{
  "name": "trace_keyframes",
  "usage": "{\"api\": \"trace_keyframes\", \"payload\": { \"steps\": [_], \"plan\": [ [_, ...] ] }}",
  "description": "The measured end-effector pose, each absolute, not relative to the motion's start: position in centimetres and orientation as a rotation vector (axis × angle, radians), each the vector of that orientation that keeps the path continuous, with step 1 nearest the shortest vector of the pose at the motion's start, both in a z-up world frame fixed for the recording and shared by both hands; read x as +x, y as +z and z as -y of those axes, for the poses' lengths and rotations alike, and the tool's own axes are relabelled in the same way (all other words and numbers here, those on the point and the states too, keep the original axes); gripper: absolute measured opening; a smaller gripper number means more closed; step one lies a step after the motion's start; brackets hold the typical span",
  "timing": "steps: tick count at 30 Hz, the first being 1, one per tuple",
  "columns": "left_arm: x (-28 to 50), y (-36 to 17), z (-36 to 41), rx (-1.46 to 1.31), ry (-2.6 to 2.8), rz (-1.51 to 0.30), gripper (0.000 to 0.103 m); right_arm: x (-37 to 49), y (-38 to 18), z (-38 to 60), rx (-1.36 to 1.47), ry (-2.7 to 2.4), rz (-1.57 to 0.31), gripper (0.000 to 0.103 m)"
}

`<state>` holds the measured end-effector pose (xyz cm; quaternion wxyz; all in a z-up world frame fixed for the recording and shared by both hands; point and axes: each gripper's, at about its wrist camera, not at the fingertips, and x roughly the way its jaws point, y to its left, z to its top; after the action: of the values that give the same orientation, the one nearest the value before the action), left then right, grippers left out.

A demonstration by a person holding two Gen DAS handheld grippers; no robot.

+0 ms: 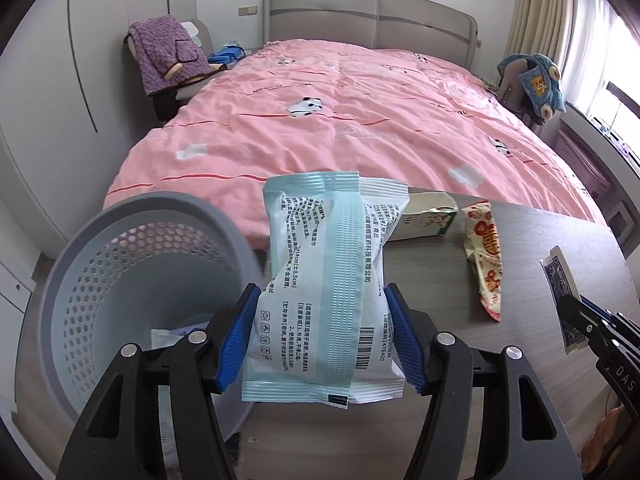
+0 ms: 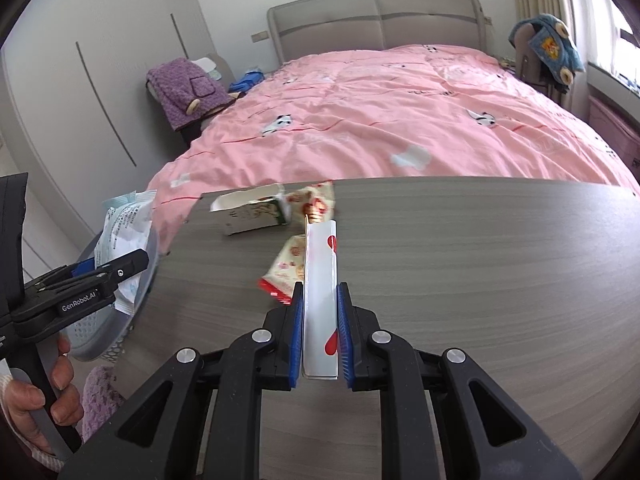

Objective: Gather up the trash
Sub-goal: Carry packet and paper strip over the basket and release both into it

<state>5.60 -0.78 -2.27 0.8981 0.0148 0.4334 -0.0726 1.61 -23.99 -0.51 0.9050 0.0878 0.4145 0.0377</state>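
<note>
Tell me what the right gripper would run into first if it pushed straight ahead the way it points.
Probably the red-patterned wrapper on the table, just beyond the right gripper and the card it holds; the milk carton lies further on. Depth is uncertain.

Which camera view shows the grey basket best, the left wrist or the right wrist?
The left wrist view. There the basket shows its rim, perforated wall and inside, with something pale at the bottom. In the right wrist view only a part of the basket shows, at the table edge, mostly hidden behind the left gripper and its packet.
</note>
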Motion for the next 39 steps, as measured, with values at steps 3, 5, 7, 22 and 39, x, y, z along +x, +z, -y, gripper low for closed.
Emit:
{"api": "trace_keyframes", "payload": {
  "steps": [3,5,7,22,39],
  "plan": [
    [5.0,-2.4,-1.3,0.013,-0.133,-0.902,0.061,2.1,-0.1,21.6,0.161,0.116,-0.855,0.017],
    [4.5,-2.5,-2.8,0.006,-0.114,-0.903,0.061,2.5,0.2,19.7,0.143,0.146,-0.855,0.017],
    [4.1,-2.5,-4.2,-0.004,-0.098,-0.897,0.061,2.9,0.5,17.7,0.125,0.179,-0.855,0.017],
    [3.7,-2.6,-15.6,-0.099,0.07,-0.876,0.061,5.2,0.7,4.5,-0.004,0.403,-0.865,0.017],
    [5.7,-3.6,-19.9,-0.128,0.099,-0.896,0.061,9.1,-1.1,-1.7,-0.039,0.509,-0.9,0.018]
  ]
}}
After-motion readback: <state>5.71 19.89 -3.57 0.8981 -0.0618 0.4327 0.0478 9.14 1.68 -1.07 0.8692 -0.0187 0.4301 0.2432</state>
